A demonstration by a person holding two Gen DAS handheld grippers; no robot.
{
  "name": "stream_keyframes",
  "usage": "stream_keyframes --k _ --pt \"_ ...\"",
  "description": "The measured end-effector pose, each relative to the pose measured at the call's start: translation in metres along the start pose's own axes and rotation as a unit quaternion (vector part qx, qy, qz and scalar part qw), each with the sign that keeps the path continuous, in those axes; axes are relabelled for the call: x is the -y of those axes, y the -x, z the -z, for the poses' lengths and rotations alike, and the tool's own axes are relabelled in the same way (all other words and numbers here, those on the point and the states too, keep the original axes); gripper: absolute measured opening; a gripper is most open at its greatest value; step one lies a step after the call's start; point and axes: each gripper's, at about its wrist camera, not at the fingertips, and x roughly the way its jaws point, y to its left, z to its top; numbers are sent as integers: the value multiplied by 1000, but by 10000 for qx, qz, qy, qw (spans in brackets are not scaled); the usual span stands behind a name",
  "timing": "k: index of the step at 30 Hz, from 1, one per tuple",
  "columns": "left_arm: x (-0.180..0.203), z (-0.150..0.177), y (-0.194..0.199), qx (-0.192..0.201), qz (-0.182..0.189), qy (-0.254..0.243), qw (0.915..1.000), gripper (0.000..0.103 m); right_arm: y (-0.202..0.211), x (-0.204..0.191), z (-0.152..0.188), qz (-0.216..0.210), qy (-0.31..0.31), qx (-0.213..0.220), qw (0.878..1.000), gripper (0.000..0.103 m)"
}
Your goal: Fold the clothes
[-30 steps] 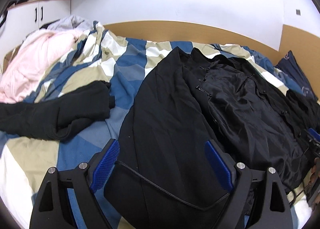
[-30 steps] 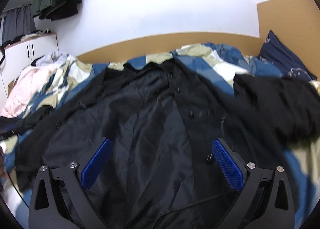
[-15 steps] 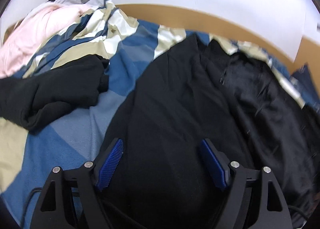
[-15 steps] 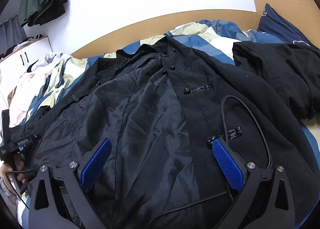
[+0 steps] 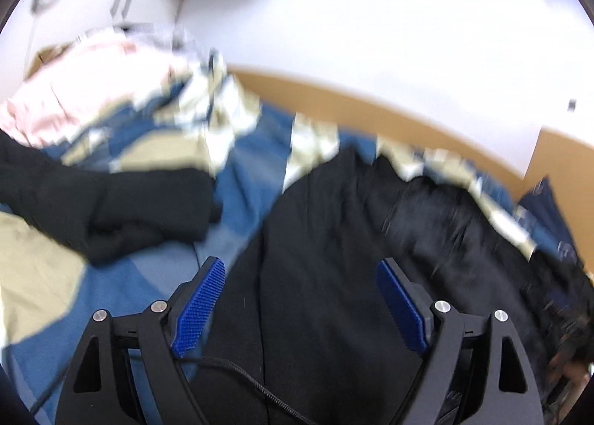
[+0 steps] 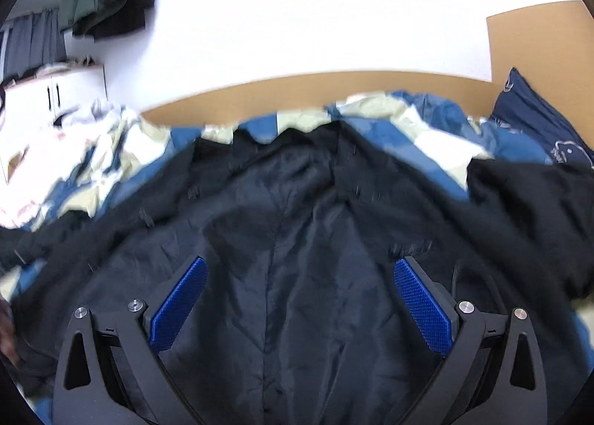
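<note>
Both views are pretty smeared, so only the coarse stuff is readable. On the left wrist cam, a pink blanket point(image 5: 78, 91) is bunched at about 10 o'clock, with a black sleeve point(image 5: 111, 209) lying across the bed point(image 5: 252, 165) at 9 o'clock, on its blue, beige and white checked cover. The left gripper point(image 5: 300, 273) has its jaws wide, and they've just been opening a touch more; nothing is pinched, the blue pads hang over the left panel of the coat point(image 5: 334, 258), which fills the frame from the middle out to 4 o'clock. On the right wrist cam the coat point(image 6: 297, 239) lies opened out on the bed point(image 6: 427, 128), shiny lining up. The right gripper point(image 6: 300, 269) has its jaws wide too, empty, over the lining. A navy pillow point(image 6: 534, 120) sits at 2 o'clock.
</note>
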Motion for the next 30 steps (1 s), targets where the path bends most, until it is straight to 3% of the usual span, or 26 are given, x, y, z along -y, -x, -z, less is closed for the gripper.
stream_keyframes --k 2,5,8,9,10,12,14,17,21,23,26,30 --pt "8 -7 4 95 296 -8 9995 90 4 5 -1 -91 -98 85 9999 103" --pt "30 -1 -7 -171 556 -491 9971 92 15 12 1 -280 -272 255 9989 103" --pt "57 23 -27 -919 483 -1489 9834 92 21 14 4 -356 -358 238 9984 103" --pt "63 29 -28 -1008 389 -1758 9785 91 22 14 6 -367 -380 214 9984 103" --pt "67 33 -26 -1035 271 -2000 9739 88 24 14 7 -386 -418 175 9982 103" --pt "69 35 -11 -715 -37 -2224 9723 88 27 17 10 -433 -513 125 9977 103" --pt "68 34 4 -492 -61 -2272 9726 88 32 22 12 -466 -636 149 9968 103" --pt "65 24 14 -495 -45 -2204 9741 91 35 29 14 -495 -803 206 9953 103" --pt "65 9 20 -189 48 -1718 9849 92 32 34 15 -546 -902 143 9943 103" --pt "68 6 13 -151 270 -1321 9907 93 31 36 15 -599 -897 106 9941 103" --pt "73 10 -6 -586 663 -975 9913 93 29 35 15 -697 -879 59 9937 103" --pt "90 37 -26 -1117 641 -1454 9810 93 25 34 16 -804 -901 -43 9927 103"
